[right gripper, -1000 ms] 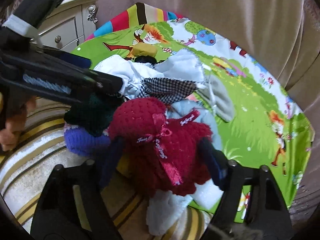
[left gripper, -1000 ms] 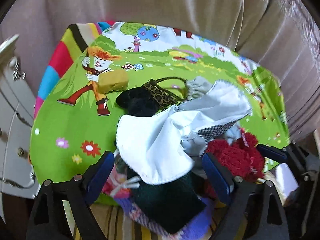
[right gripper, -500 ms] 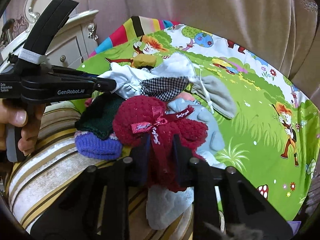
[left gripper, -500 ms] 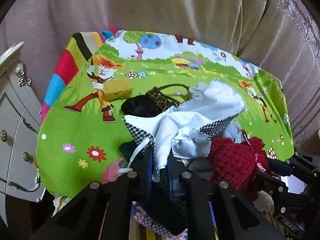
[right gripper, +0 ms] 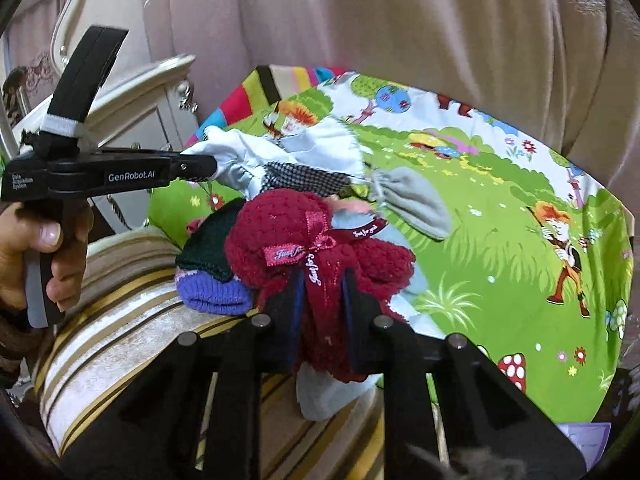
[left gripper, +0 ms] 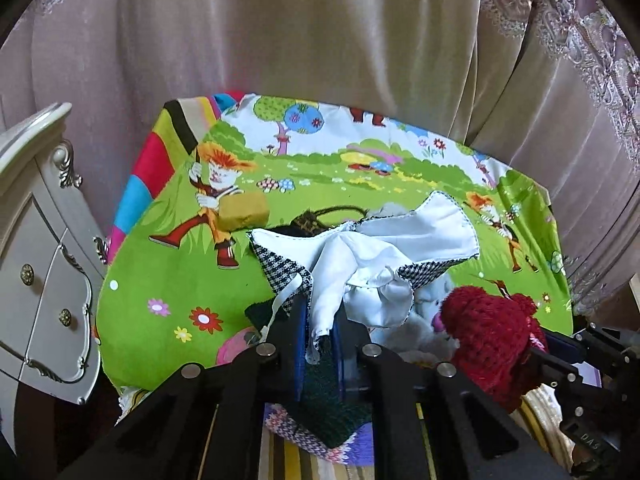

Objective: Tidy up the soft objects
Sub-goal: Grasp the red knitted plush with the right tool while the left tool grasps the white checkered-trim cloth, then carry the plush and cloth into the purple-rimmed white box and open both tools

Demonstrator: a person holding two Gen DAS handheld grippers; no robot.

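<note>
Left tool (left gripper: 319, 344) pinching white cloth (left gripper: 372, 256); right tool (right gripper: 320, 312) pinching red knit hat (right gripper: 320, 240) (ribboned).

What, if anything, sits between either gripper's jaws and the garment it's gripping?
Nothing visible. The left gripper has its jaws shut directly on the white cloth with houndstooth trim. The right gripper has its jaws shut directly on the red knit hat, just below its ribbon bow.

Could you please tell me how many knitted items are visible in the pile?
3: a red knitted hat in the right hand-held gripper, a dark green knit left of it, and a purple knit beneath. Others may be hidden.
</note>
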